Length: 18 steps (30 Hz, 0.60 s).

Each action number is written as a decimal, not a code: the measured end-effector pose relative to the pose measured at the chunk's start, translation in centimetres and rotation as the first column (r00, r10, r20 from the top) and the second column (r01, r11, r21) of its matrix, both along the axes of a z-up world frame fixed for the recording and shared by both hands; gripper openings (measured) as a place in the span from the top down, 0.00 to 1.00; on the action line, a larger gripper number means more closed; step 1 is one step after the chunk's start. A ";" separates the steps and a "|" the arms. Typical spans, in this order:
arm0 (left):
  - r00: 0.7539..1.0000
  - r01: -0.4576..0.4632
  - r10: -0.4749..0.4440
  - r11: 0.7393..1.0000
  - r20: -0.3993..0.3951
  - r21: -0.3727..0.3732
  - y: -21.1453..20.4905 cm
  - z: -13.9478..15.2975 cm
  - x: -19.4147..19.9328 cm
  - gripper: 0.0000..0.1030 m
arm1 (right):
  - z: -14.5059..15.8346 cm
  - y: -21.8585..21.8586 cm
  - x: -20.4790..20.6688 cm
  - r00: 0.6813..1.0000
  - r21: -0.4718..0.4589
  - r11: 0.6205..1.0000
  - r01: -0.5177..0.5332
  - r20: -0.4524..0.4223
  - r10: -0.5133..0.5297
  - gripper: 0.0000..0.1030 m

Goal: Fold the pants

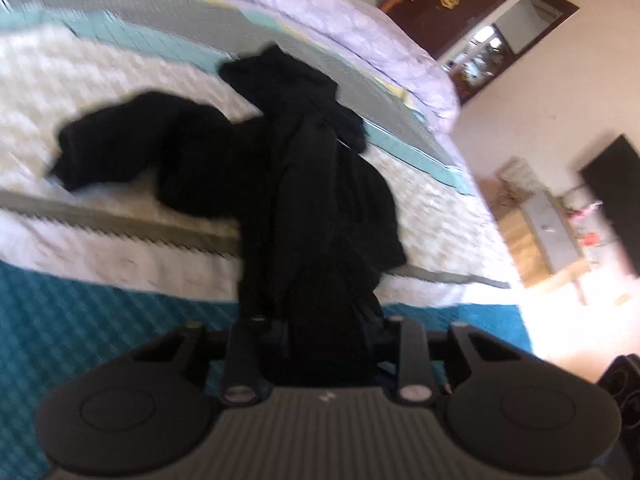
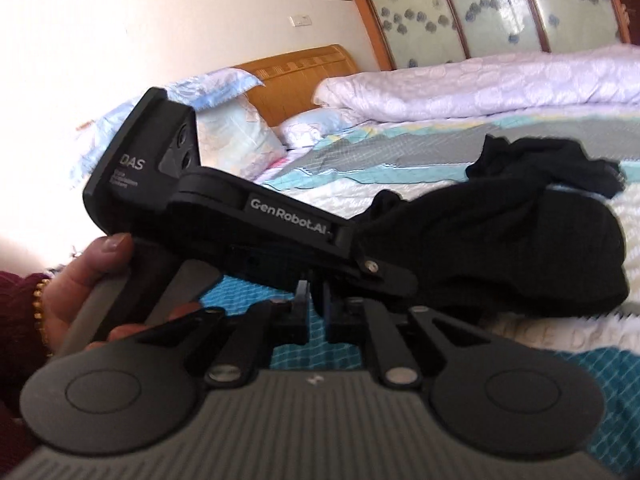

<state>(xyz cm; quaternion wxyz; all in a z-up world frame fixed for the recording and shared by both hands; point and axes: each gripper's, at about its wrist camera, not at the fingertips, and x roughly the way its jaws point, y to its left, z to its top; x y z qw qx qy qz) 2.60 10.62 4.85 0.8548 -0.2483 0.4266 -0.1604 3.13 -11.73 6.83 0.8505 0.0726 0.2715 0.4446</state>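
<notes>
Black pants (image 1: 280,168) lie crumpled on the patterned bedspread (image 1: 120,60), one part stretching left and one away. My left gripper (image 1: 326,332) is shut on a bunch of the pants' fabric and lifts it off the bed. In the right wrist view the left gripper (image 2: 360,256) crosses the frame from the left, held by a hand (image 2: 80,280), with the pants (image 2: 500,240) hanging from its tip. My right gripper (image 2: 316,300) sits just below it with its jaws nearly together and nothing seen between them.
A folded lilac quilt (image 2: 480,80) lies along the far side of the bed, with pillows (image 2: 224,120) at the wooden headboard (image 2: 304,76). A wardrobe with glass doors (image 2: 500,4) stands behind. Beyond the bed's foot are a low cabinet (image 1: 548,232) and bright floor.
</notes>
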 end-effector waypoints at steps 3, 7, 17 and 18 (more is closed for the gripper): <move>0.995 -0.077 0.079 0.996 0.055 -0.037 2.9 1.6 -1.2 0.83 | -0.4 -3.0 1.7 0.997 0.008 0.997 0.076 -0.025 -0.076 0.76; 0.986 -0.107 0.112 0.993 0.127 -0.041 5.7 4.5 -4.3 0.84 | -2.7 -8.1 7.4 0.907 0.027 0.925 0.378 -0.211 -0.365 0.52; 0.985 -0.024 0.020 1.000 0.169 0.019 3.2 7.8 -9.9 0.83 | -9.3 -3.9 18.3 0.712 0.105 0.918 0.382 -0.667 -0.220 0.79; 0.983 -0.017 0.010 0.999 0.182 0.039 2.9 8.4 -9.9 0.83 | -8.9 -3.8 18.9 0.689 0.134 0.908 0.397 -0.697 -0.198 0.81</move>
